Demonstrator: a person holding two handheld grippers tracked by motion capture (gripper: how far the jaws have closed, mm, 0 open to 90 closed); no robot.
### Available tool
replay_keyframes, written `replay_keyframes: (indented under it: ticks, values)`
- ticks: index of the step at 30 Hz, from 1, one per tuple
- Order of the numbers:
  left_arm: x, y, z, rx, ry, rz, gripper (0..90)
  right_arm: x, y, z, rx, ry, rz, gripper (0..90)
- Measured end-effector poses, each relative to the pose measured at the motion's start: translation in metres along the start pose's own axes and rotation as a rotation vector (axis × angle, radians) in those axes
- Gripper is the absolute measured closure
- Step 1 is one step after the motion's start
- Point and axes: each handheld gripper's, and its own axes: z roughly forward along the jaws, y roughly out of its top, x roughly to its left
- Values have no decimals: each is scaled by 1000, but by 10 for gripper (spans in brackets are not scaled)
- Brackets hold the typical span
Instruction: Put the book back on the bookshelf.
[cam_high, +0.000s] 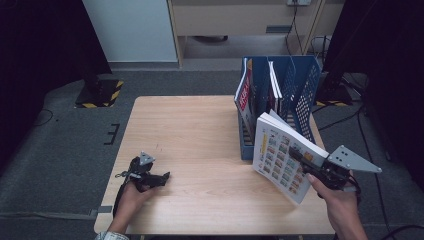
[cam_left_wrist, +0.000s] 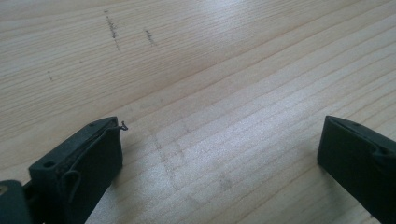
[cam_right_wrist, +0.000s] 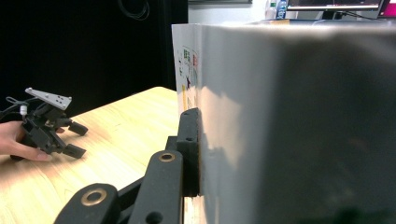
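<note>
Your right gripper (cam_high: 300, 156) has its jaws clenched on the catalogue (cam_high: 280, 155), lifted beside the blue file rack (cam_high: 305, 95) at the surface's right edge but not yet slotted; your left gripper (cam_high: 162, 178) rests with jaws released.

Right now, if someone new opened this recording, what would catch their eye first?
Most striking is the thick catalogue-like book with rows of small coloured pictures on its cover, clamped in the right gripper and held tilted above the table's right edge, just in front of the blue file rack. That rack stands at the table's far right and already holds a red-covered book. The left gripper rests open on the wooden table near the front left.
</note>
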Motion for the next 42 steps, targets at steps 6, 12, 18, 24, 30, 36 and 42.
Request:
replay_keyframes:
  ticks: [6,12,18,24,30,36,42]
  values:
    - [0,0,0,0,0,0,0,-2,-3,-4,9,-14,-1,739]
    - [0,0,0,0,0,0,0,-3,-3,-7,9,-23,-1,739]
    - [0,0,0,0,0,0,0,-4,-2,-12,13,-37,-2,739]
    - [0,0,0,0,0,0,0,-9,1,-25,6,-64,2,739]
    - [0,0,0,0,0,0,0,-16,7,-42,0,-98,7,739]
    - [0,0,0,0,1,-1,0,-20,17,-54,-14,-122,12,739]
    - [0,0,0,-2,1,-4,0,-19,32,-60,-3,-141,0,739]
